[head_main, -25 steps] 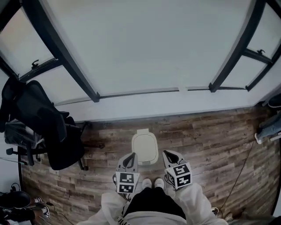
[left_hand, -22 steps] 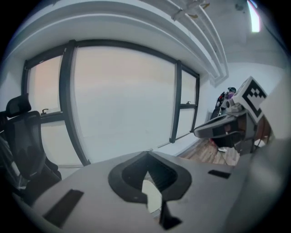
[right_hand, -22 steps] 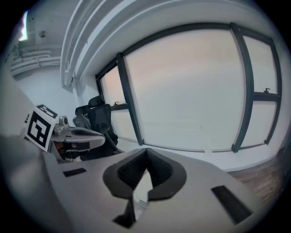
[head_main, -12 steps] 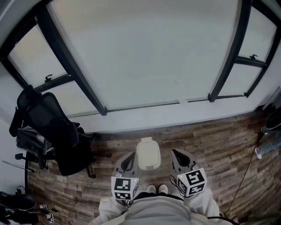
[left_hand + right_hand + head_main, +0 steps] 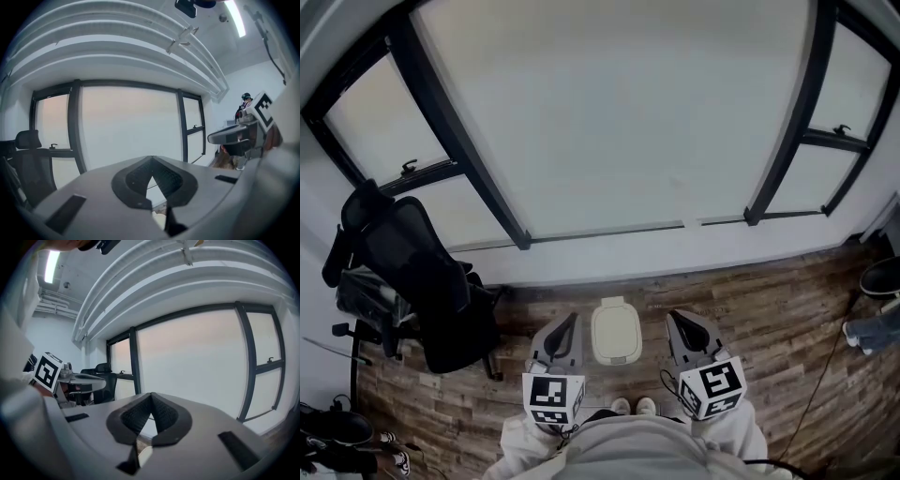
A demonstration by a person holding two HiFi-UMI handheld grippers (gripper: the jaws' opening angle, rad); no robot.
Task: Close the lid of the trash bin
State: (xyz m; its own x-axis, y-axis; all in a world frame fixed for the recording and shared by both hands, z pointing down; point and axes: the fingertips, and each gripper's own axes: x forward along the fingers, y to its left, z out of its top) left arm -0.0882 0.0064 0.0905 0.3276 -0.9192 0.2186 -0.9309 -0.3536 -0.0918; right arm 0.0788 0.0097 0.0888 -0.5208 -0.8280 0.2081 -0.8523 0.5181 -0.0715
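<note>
Left gripper [image 5: 562,330] had drifted out toward 9 o'clock of the bin [image 5: 616,330]; right gripper [image 5: 683,328] sat at its 3 o'clock. Both jaws pinched together, empty. Bin between them, lid down.

A large window [image 5: 619,112] with pale, frosted-looking panes fills the upper part of the head view, divided by dark frame bars [image 5: 459,136]. A small handle [image 5: 410,167] sits on the left sash and another handle [image 5: 847,133] on the right sash. Below the glass runs a low white wall [image 5: 694,251], meeting a floor of brown wood planks [image 5: 778,305]. A black office chair [image 5: 412,272] stands at the left against the window, with dark fabric draped over its back. A pair of black shoes [image 5: 337,433] lies in the lower left corner. A thin cable [image 5: 827,361] trails across the floor on the right. Overhead, a strip light [image 5: 236,16] glows on the white ceiling.
</note>
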